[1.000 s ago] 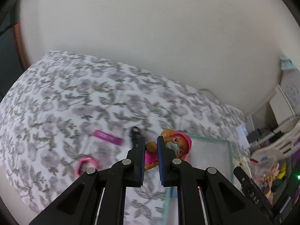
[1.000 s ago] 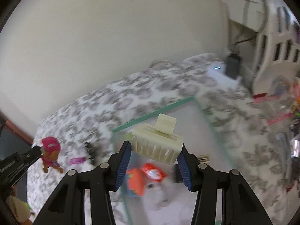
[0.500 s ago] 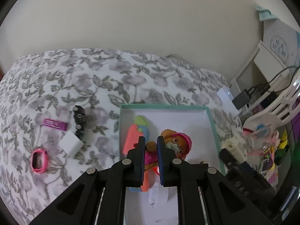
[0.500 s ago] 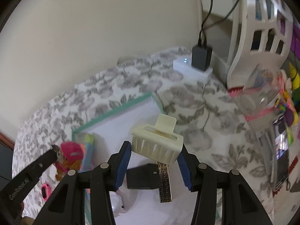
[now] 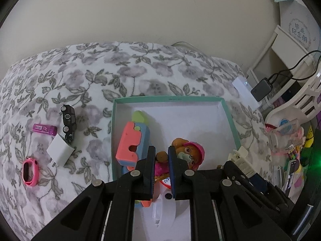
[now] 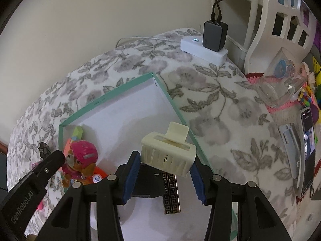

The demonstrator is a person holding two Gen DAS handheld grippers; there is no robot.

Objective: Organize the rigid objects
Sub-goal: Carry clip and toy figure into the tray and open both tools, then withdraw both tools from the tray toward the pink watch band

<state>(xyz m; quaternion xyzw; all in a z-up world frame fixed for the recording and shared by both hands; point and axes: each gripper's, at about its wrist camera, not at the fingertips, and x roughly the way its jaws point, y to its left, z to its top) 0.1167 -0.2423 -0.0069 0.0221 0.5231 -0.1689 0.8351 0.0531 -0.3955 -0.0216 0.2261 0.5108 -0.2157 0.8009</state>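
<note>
The box (image 5: 168, 99) has bare floor at its far right half; foam blocks (image 5: 130, 140) crowd its left side, a black case (image 6: 148, 182) and patterned strip (image 6: 170, 192) its near part

Cream wall (image 5: 152, 10), floral bedspread (image 5: 140, 74), perhaps white shelving (image 5: 289, 46)

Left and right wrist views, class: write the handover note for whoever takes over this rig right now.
Left gripper: shut on the pup figure, held over the teal box.
Right gripper: shut on the cream hair claw, also over the box.
Already in the box: foam blocks, a black patterned piece.
Left on the bedspread, beside the box: toy car, purple stick, white charger plug, pink band.
Next, probably: release both held items into the box, then fetch those four.
</note>
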